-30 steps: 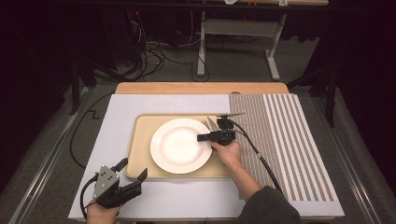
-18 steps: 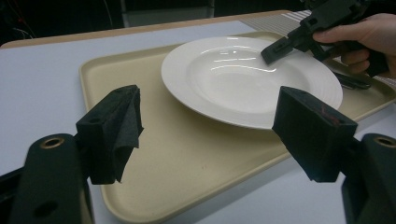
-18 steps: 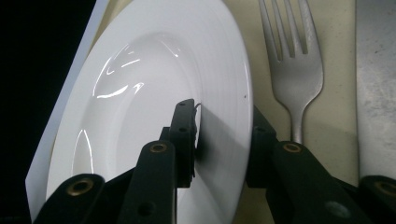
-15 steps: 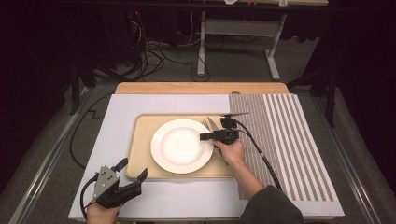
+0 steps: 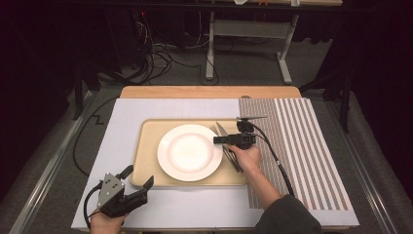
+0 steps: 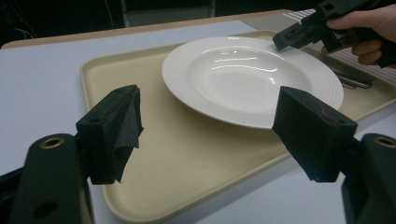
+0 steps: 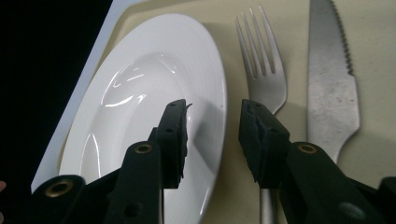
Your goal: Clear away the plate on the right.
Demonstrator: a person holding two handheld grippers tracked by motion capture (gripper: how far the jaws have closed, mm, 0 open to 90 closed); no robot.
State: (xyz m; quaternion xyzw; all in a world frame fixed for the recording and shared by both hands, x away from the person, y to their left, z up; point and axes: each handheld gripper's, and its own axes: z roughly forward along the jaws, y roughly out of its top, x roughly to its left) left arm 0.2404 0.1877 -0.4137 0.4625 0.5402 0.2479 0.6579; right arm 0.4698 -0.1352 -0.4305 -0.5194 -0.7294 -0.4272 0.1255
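We had the right gripper (image 7: 212, 135), jaws apart, straddling the plate (image 7: 154, 107) rim beside the fork (image 7: 261, 70); next we judged closing on it, while the left gripper (image 6: 210, 135) waited, jaws wide.

Right gripper (image 5: 217, 140), held in the person's right hand (image 5: 247, 157), points leftward with jaws partly apart. Left gripper (image 5: 136, 181), in the left hand (image 5: 104, 222), rests wide open, holding nothing.

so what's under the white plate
The round white ceramic plate sits on a beige plastic tray, with a steel fork and knife beside it. Anything beneath the plate is hidden.
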